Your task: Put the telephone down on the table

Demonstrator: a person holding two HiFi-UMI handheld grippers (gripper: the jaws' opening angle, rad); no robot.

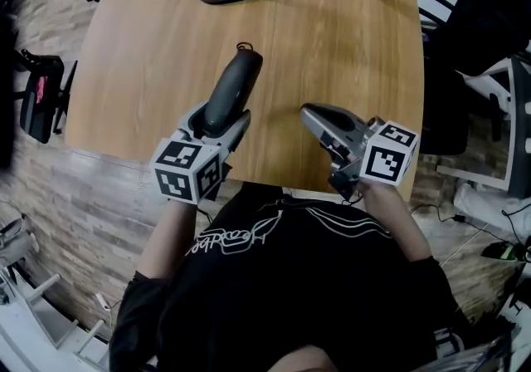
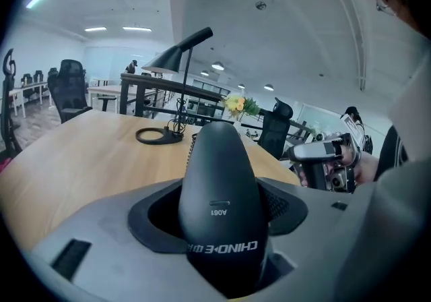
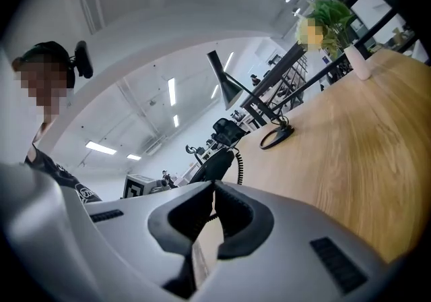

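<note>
Left gripper (image 1: 217, 119), angled down over the table's (image 1: 348, 38) near edge, clamps the black telephone handset (image 1: 235, 84), which points towards the table's far side. Right gripper (image 1: 309, 115), nearly level beside it, has its jaws together and empty. Only the left gripper view shows the handset's printed lettering (image 2: 222, 248).

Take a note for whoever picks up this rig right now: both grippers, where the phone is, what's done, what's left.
Left gripper: fingers closed on the black plastic telephone handset, which sticks out forward over the light wooden table, tilted and not laid down.
Right gripper: fingers together, nothing in them, over the table's near edge.
Done: handset is in hand above the table.
Left: lower it onto bare wood, open the fingers, draw the gripper away.
</note>
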